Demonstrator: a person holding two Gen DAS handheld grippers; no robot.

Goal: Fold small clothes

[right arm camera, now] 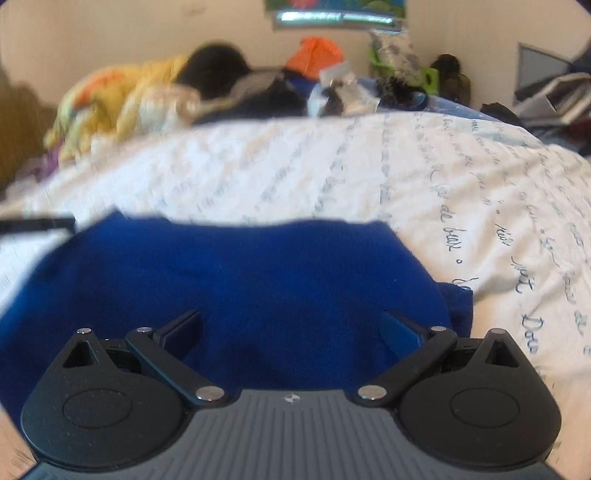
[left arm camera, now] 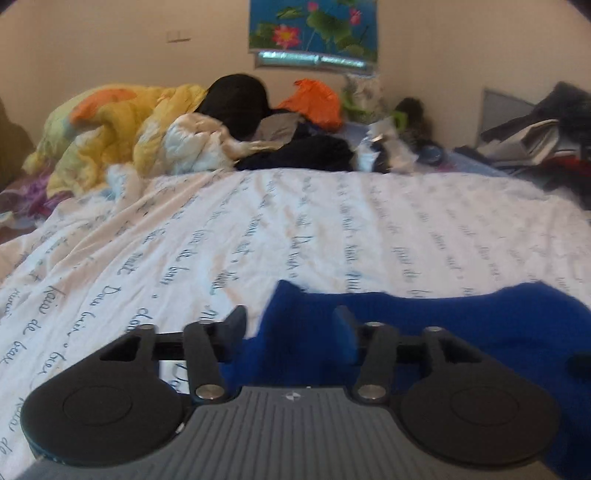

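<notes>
My left gripper point(left arm camera: 291, 323) hangs over the near edge of the bed with its jaws spread apart and nothing pinched between them; the left finger sits above the white sheet, the right finger above blue fabric, neither pressing on it. My right gripper point(right arm camera: 291, 326) is spread wide too, both fingers hovering over the same cloth with nothing caught between them. The blue garment point(right arm camera: 236, 280) lies flat on the white sheet with blue handwriting point(left arm camera: 332, 221), close to me at the front of the bed. Its long axis runs side to side across my view: in the left camera it stretches from just left of centre out past the right edge of the picture point(left arm camera: 480, 325), and in the right camera its far edge is a nearly straight line running left to right. At its right end a second layer of the same blue shows beneath the upper one, sticking out a little past its edge. What kind of garment it is I cannot tell. At the far side of the bed, well apart from the garment, there is a yellow and orange quilt point(left arm camera: 118, 125), a heap of dark clothes point(left arm camera: 295, 151) and an orange bag point(left arm camera: 314, 101), with a flower poster point(left arm camera: 314, 27) on the wall above.
</notes>
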